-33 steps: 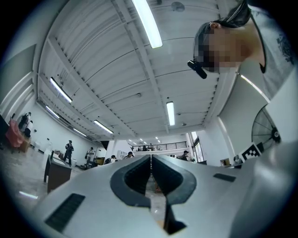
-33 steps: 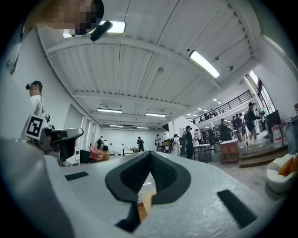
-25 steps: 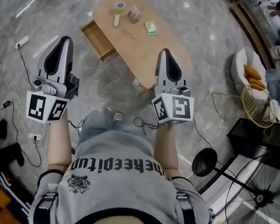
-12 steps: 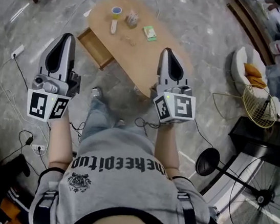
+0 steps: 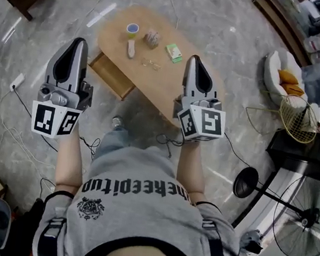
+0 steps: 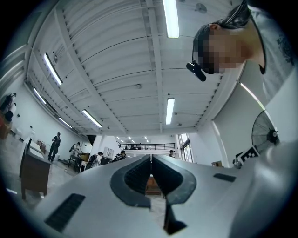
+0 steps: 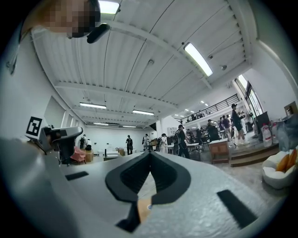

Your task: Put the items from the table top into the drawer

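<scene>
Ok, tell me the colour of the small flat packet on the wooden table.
Green. The packet shows best in the head view.

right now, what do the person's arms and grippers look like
The left gripper and right gripper are grey tapered shells with black jaws, each ending in a cube of black-and-white square markers. The person wears a grey short-sleeved T-shirt with black print.
</scene>
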